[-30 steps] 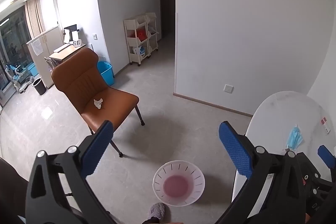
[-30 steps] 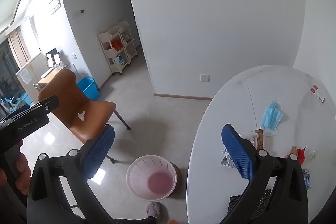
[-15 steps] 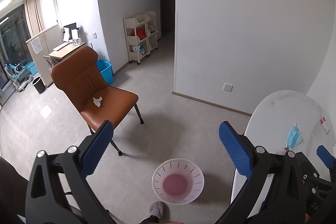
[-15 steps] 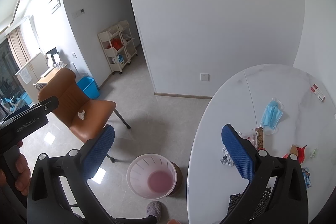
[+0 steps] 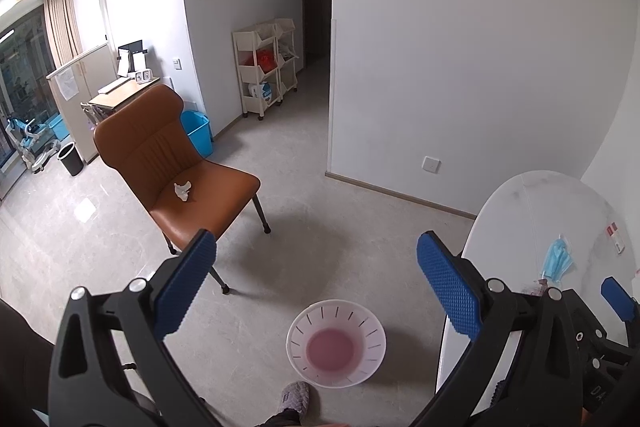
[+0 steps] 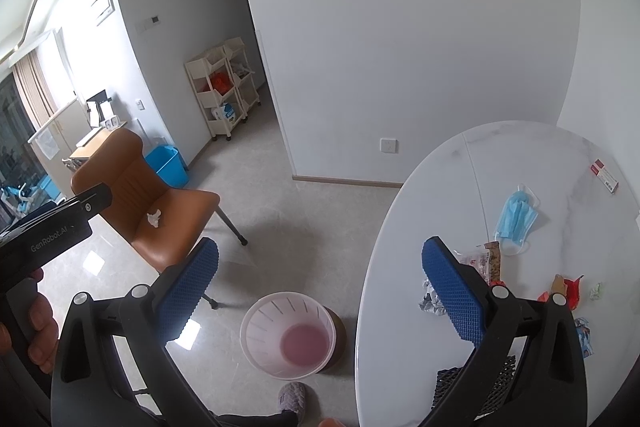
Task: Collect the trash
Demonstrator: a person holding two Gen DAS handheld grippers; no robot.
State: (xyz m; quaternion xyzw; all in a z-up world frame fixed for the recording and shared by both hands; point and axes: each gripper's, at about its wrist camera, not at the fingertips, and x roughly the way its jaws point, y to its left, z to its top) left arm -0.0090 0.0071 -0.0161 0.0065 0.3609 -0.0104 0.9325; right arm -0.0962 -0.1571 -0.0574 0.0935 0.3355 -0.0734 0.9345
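A white trash bin (image 5: 336,342) with a pink bottom stands on the floor beside the white marble table (image 6: 440,227); it also shows in the right wrist view (image 6: 289,339). On the table lie a blue face mask (image 6: 515,219), snack wrappers (image 6: 486,261), crumpled foil (image 6: 430,301) and a red wrapper (image 6: 570,293). A crumpled white tissue (image 5: 183,189) lies on the brown chair (image 5: 168,163). My left gripper (image 5: 316,287) is open and empty, high above the floor. My right gripper (image 6: 320,287) is open and empty above the bin and table edge.
A small red-and-white box (image 6: 605,175) lies at the table's far side. A blue bin (image 5: 197,131), a black bin (image 5: 71,158) and white shelf carts (image 5: 264,67) stand by the far walls. A slippered foot (image 5: 294,397) is near the bin.
Both grippers stay open. The views have drifted slightly; the bin and chair sit almost where they were.
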